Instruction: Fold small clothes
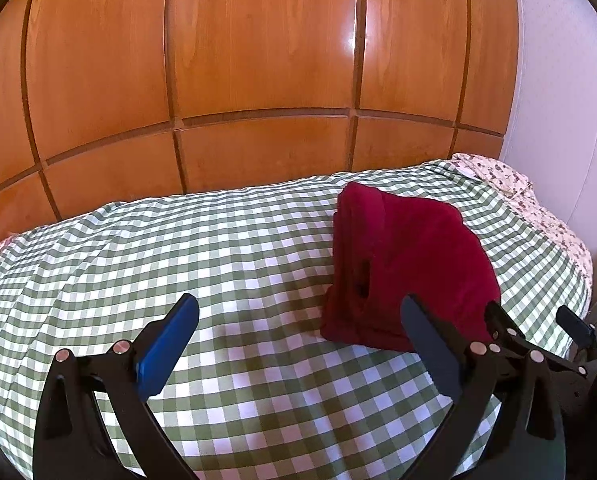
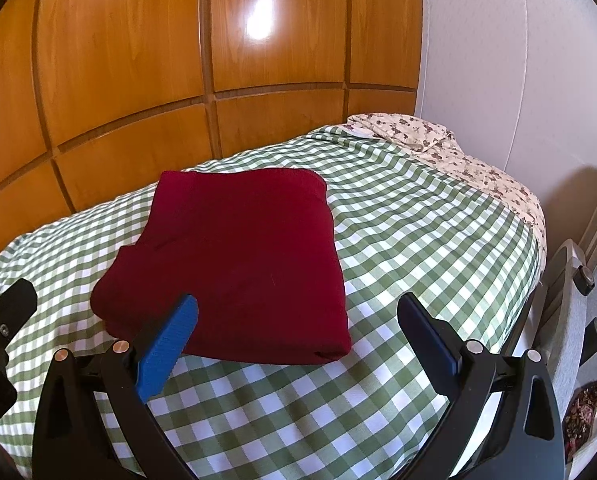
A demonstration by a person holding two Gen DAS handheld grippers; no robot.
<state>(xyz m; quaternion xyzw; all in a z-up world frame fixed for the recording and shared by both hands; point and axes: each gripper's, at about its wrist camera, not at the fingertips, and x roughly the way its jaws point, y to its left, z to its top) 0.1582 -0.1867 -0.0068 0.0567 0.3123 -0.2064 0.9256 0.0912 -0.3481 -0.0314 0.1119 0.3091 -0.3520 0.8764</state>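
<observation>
A dark red garment [image 2: 238, 256] lies folded into a compact rectangle on the green-and-white checked bedspread [image 2: 398, 216]. In the left wrist view the garment [image 1: 410, 264] lies to the right of centre, on the bedspread [image 1: 178, 256]. My left gripper [image 1: 298, 312] is open and empty, above the bedspread, to the left of the garment. My right gripper [image 2: 298, 312] is open and empty, just above the garment's near edge. Its left blue pad [image 2: 166, 352] stands in front of the cloth, not touching it. The right gripper also shows at the right edge of the left wrist view [image 1: 538, 344].
A wooden panelled wall [image 1: 258, 80] runs behind the bed. A floral pillow [image 2: 402, 128] lies at the bed's far right end by a white wall [image 2: 498, 60]. Furniture and small items [image 2: 590, 320] stand to the right of the bed.
</observation>
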